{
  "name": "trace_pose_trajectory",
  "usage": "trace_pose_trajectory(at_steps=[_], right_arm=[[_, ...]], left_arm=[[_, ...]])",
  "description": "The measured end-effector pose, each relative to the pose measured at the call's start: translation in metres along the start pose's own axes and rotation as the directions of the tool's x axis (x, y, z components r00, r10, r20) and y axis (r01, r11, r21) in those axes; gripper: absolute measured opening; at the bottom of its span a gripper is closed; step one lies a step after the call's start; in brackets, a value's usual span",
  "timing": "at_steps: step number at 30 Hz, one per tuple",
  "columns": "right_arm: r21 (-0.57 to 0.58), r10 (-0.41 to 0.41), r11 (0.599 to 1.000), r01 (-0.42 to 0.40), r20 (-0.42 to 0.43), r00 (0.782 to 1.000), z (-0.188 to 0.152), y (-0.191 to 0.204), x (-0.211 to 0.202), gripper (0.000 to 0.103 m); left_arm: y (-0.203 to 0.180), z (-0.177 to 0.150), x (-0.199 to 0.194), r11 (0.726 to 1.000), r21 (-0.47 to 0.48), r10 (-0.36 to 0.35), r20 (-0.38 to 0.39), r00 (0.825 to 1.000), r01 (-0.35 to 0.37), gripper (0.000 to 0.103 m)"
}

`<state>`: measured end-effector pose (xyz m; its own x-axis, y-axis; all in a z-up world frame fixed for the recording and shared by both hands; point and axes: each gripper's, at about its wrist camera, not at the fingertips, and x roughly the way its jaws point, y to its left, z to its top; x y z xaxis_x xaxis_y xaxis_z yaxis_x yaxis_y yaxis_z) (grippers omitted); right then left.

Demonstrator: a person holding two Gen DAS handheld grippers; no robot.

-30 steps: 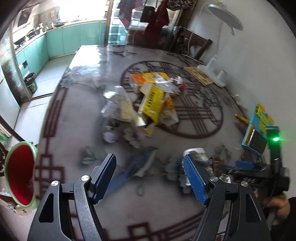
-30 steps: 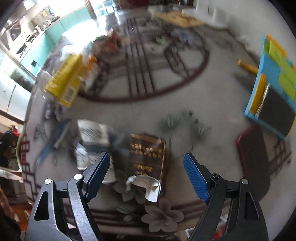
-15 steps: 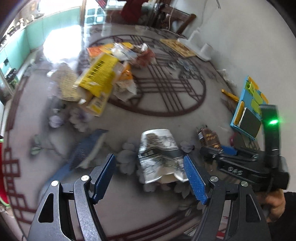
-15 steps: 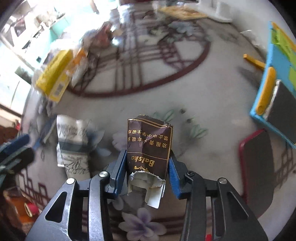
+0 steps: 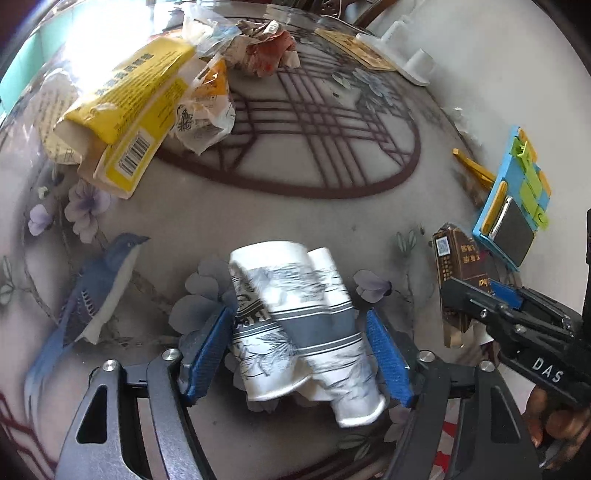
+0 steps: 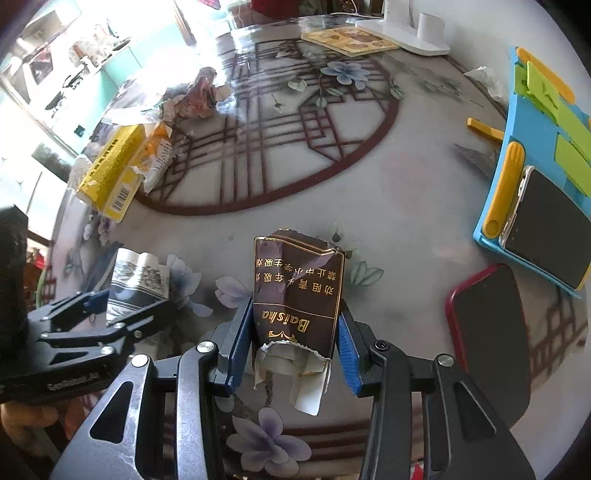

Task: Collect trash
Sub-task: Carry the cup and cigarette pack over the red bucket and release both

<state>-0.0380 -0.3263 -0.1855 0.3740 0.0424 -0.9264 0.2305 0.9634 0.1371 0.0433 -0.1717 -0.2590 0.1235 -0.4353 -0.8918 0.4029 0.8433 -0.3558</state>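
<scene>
My left gripper [image 5: 301, 350] has its blue pads on either side of crushed white-and-grey paper cups [image 5: 299, 332] lying on the patterned table; the left pad touches, the right pad stands just beside. My right gripper [image 6: 293, 343] is shut on a torn brown cigarette pack [image 6: 297, 291] with gold lettering. The pack also shows in the left wrist view [image 5: 456, 266], and the cups in the right wrist view [image 6: 138, 280]. A pile of trash, a yellow box [image 5: 129, 99] and wrappers [image 5: 258, 48], lies farther back.
A blue and green holder with a phone [image 6: 543, 206] lies at the right, a red-cased phone [image 6: 487, 328] in front of it. A white lamp base [image 6: 406, 33] and a yellow card [image 6: 347, 38] stand at the far edge. The table [image 6: 388, 206] has a printed pattern.
My left gripper moved forward over the cups and its jaws narrowed around them. My right gripper closed on the cigarette pack and holds it.
</scene>
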Motion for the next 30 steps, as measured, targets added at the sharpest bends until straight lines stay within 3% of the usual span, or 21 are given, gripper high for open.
trace_pose_trajectory(at_steps=[4,9,12,19,25,30], right_arm=[[-0.017,0.014,1.000,-0.013,0.015,1.000,0.007,0.008,-0.004,0.041],[-0.085,0.054,0.995,-0.049,0.061,0.997,0.024,0.039,-0.017,0.041],[-0.144,0.081,0.987,-0.067,0.096,0.992,0.036,0.064,-0.027,0.041],[-0.256,0.130,0.963,-0.087,0.159,0.979,0.057,0.123,-0.046,0.042],[-0.316,0.160,0.944,-0.094,0.192,0.968,0.068,0.162,-0.053,0.042],[-0.335,0.174,0.937,-0.098,0.205,0.963,0.073,0.184,-0.057,0.042]], left_arm=[[0.003,0.000,-0.015,1.000,0.017,-0.011,0.039,0.999,0.010,0.065],[0.016,0.005,-0.062,0.999,0.014,0.035,0.172,0.985,-0.038,0.065],[0.029,0.007,-0.091,0.997,-0.010,0.079,0.238,0.968,-0.079,0.065],[0.078,0.001,-0.157,0.980,-0.145,0.182,0.368,0.912,-0.137,0.066],[0.117,-0.009,-0.196,0.956,-0.240,0.257,0.426,0.867,-0.165,0.066],[0.144,-0.021,-0.219,0.942,-0.288,0.292,0.444,0.847,-0.173,0.066]])
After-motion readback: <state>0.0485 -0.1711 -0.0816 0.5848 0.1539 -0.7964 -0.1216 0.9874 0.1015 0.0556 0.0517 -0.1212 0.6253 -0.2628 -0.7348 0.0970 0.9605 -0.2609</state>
